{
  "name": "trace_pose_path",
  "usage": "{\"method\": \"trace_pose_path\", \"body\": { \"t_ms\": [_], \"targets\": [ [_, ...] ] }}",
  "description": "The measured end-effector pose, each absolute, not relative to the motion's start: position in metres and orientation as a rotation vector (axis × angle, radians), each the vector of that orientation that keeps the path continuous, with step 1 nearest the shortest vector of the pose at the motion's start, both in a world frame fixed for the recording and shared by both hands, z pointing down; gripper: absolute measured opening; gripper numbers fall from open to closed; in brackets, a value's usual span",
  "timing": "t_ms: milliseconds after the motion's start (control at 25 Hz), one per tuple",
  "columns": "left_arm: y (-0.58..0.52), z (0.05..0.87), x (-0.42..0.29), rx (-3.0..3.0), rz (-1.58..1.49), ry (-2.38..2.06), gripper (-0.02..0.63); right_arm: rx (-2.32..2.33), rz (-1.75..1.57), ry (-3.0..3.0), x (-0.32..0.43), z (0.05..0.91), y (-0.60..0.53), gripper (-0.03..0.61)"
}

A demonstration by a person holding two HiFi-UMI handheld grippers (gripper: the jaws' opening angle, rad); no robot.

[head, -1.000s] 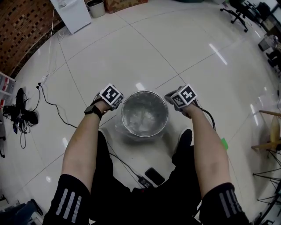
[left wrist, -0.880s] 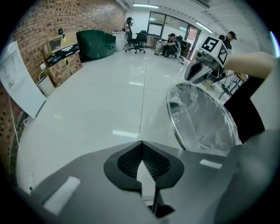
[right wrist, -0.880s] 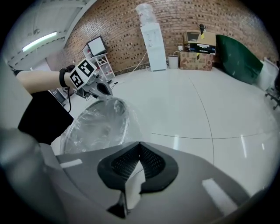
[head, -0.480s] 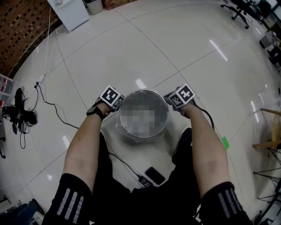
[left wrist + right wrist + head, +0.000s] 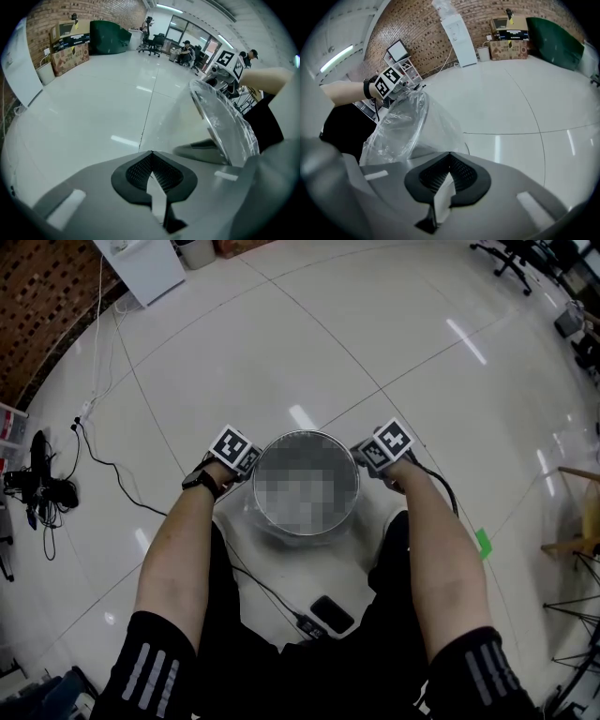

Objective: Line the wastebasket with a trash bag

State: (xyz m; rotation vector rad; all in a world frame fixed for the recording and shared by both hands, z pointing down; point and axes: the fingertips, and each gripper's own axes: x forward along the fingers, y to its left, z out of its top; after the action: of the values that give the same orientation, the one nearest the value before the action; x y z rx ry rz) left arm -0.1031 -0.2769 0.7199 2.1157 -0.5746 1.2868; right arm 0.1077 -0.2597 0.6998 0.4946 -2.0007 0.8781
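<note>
Entry: the wastebasket (image 5: pixel 281 529) stands on the white tiled floor (image 5: pixel 281 352) at frame centre in the head view, between my forearms. My left claw (image 5: pixel 250 465) sits at the left side of the rim and my right claw (image 5: pixel 362 458) at the right side, opposite each other.

Left claw: clenched, pads met at the tips. In its own view a clear film runs from the tips up to the rim at frame right, so I read it as pinching the hem of the trash bag (image 5: pixel 232 129). Right claw: likewise clenched on the film, with the bag bulging at the left of its frame.

Reason for the opposed hold: tension from two sides keeps the bag's mouth stretched wide over the rim. Both claws point steeply down, which suits drawing the hem down the outer wall.

Judgement: the film lies over the rim, but the cuff wants seating lower. Risk: the thin film tears or slips.
</note>
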Motion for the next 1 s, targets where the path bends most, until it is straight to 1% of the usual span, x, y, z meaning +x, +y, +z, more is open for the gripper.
{"method": "trace_pose_path", "body": {
  "t_ms": [320,520,600,680,800,880,1000],
  "targets": [
    [-0.27,0.735,-0.107,2.071,1.291,-0.61,-0.006,0.548,0.892,-1.975,0.11,0.718,-0.257,0.006],
    [-0.278,0.724,-0.118,2.095,1.308,-0.657,-0.001,0.646,0.783,-1.982,0.121,0.704,-0.272,0.009],
    [-0.283,0.712,-0.128,2.099,1.271,-0.714,0.003,0.706,0.776,-2.012,0.129,0.69,-0.279,0.027],
    [-0.285,0.697,-0.139,2.108,1.254,-0.757,0.012,0.744,0.779,-2.038,0.135,0.676,-0.281,0.069],
    [-0.282,0.674,-0.151,2.137,1.284,-0.776,0.053,0.787,0.732,-2.052,0.147,0.654,-0.277,0.107],
    [-0.28,0.656,-0.158,2.16,1.275,-0.8,0.073,0.799,0.688,-2.074,0.149,0.636,-0.273,0.112],
    [-0.266,0.631,-0.159,2.202,1.263,-0.793,0.087,0.754,0.611,-2.098,0.143,0.611,-0.258,0.11]
  ]
}}
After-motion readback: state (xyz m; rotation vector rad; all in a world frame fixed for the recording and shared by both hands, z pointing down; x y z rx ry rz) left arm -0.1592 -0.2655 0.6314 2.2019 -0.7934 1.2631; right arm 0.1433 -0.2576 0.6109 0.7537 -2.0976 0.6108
